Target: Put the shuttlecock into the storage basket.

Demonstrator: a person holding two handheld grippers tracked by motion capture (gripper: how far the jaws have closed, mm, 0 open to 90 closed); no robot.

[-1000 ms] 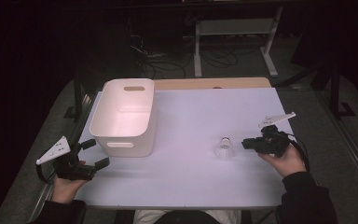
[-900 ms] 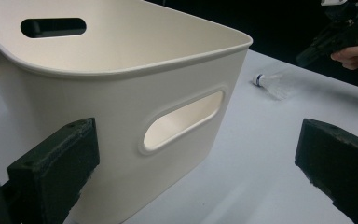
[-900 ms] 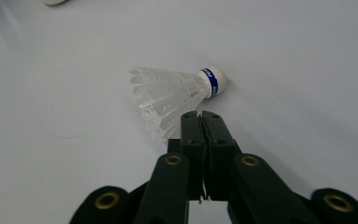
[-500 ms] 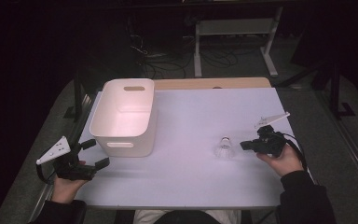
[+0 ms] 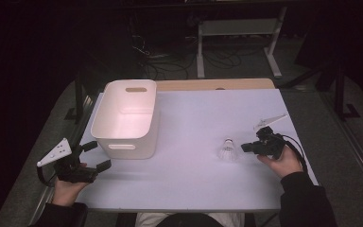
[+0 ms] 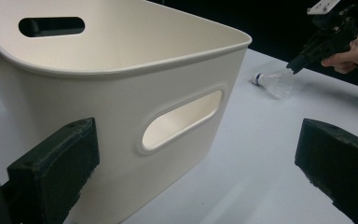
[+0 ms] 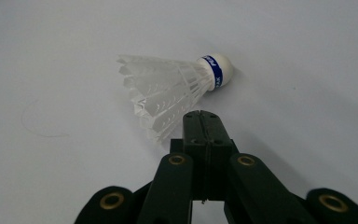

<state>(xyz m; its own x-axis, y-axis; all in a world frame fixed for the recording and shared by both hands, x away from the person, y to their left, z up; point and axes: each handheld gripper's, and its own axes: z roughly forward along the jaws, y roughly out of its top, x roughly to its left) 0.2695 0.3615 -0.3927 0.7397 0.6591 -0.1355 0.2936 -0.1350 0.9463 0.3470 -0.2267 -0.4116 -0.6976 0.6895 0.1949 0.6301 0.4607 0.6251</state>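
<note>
- High view: A shuttlecock (image 5: 227, 150) is observed lying on the white table (image 5: 194, 184), right of centre and well apart from the white bin (image 5: 127, 118). The right gripper (image 5: 246, 147) is held low, just beside the feather skirt, its jaws pressed together with nothing between them. The left gripper (image 5: 96, 156) is parked at the near left edge, just in front of the bin, jaws spread and empty; it is judged to be kept clear while the other hand works.
- Left gripper view: The left gripper's jaws stand wide to either side of the bin's near wall and handle slot (image 6: 182, 122), without contact. Beyond, the right gripper (image 6: 292, 66) is seen tipped toward the shuttlecock (image 6: 272, 83).
- Right gripper view: The clenched jaw tips (image 7: 201, 122) are seen at the rim of the feather skirt (image 7: 161, 93); whether contact is made cannot be told. The cork (image 7: 220, 69) points away. The closed tips are judged suited to nudging the shuttlecock, since nothing is grasped.
</note>
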